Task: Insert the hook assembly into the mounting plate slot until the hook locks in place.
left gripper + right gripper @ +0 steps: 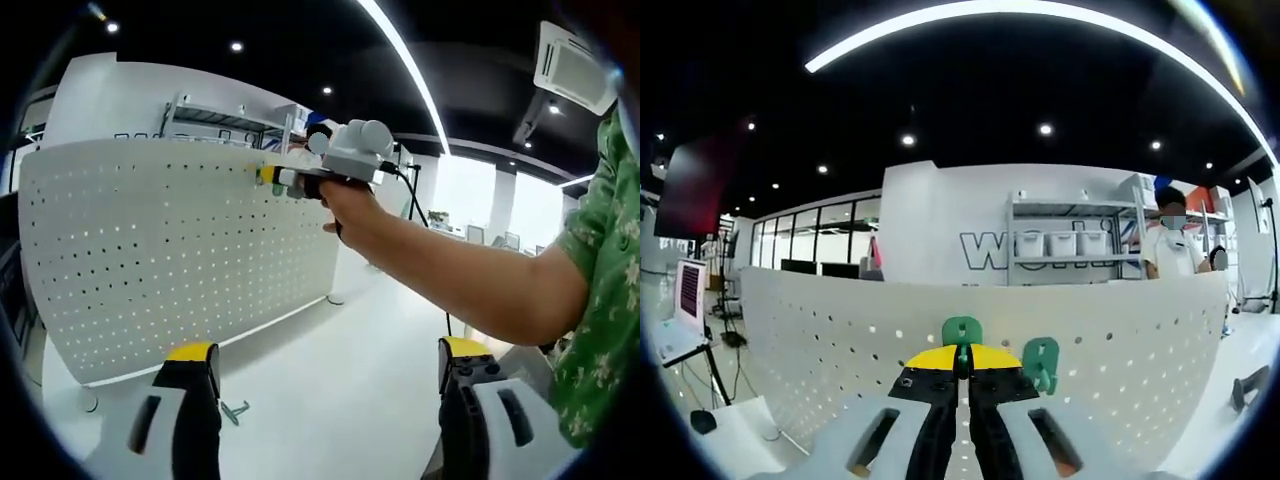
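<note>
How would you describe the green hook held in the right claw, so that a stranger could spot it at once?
Find the white pegboard standing across the white table. Near its upper edge, the right claw is shut on a green hook that it holds against the board. A second green hook sits just to its right in the right gripper view, but that one has nothing gripping it.

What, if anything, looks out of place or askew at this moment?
One thing stands out: a small green hook lies loose on the white table in front of the pegboard, between the open left gripper jaws. Otherwise the right gripper holds a green hook against the board beside a mounted one.
</note>
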Available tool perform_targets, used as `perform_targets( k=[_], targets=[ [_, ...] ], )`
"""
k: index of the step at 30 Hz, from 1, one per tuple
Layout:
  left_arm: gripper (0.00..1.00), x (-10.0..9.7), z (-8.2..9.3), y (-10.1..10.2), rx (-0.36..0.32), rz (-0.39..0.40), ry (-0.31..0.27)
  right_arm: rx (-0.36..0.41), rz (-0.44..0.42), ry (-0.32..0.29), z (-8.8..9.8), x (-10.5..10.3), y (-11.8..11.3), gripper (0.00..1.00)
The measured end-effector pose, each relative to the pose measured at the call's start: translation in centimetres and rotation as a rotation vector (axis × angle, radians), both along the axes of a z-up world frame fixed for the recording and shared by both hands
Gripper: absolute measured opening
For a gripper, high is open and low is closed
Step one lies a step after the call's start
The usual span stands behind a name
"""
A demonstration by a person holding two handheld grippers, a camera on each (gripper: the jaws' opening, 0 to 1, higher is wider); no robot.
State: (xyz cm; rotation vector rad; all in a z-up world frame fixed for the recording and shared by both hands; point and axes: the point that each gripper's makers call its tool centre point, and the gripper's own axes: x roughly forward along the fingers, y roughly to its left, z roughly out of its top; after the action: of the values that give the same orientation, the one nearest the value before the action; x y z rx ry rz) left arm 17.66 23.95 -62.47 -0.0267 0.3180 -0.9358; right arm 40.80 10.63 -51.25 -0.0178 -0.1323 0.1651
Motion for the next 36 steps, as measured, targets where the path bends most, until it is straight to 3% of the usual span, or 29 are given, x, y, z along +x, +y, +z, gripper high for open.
perform_targets(
  k=[36],
  targets=[
    [0.91,0.3,-0.4,0.3,0.004,0.001,0.012,0.009,-0.011,0.02,-1.0,0.8,-0.1,0.01]
  ],
)
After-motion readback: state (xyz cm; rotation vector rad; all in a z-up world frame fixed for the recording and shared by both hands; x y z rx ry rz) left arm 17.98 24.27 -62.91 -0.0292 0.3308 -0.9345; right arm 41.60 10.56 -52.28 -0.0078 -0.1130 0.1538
